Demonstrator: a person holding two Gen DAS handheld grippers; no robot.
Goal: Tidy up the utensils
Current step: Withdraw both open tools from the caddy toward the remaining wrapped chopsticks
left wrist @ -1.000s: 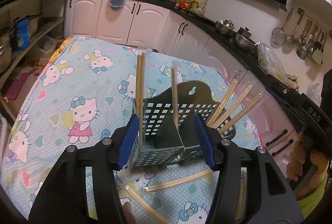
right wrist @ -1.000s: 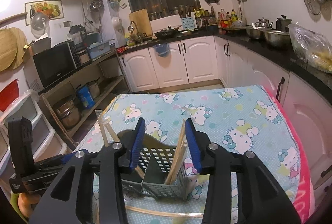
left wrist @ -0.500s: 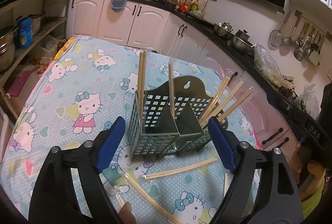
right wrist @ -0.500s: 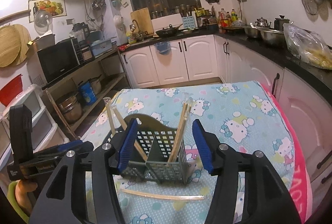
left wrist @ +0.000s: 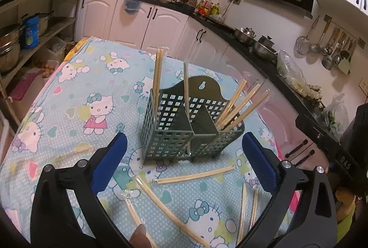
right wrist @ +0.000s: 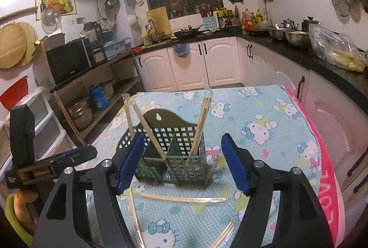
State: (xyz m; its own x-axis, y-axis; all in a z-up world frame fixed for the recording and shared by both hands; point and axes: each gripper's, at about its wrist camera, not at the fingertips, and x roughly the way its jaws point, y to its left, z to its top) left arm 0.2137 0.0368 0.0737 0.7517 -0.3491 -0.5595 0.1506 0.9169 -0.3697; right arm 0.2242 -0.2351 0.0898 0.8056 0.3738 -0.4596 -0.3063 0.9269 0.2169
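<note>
- The surface [left wrist: 69, 87] carries the green caddy [left wrist: 184, 128] upright mid-cloth, chopsticks standing inside.
- Both tools, left tool [left wrist: 184, 160] and right tool [right wrist: 181, 160], have just spread open and drawn back, releasing the caddy.
- Loose chopsticks [left wrist: 195, 175] lie ahead of it, probably next.
</note>
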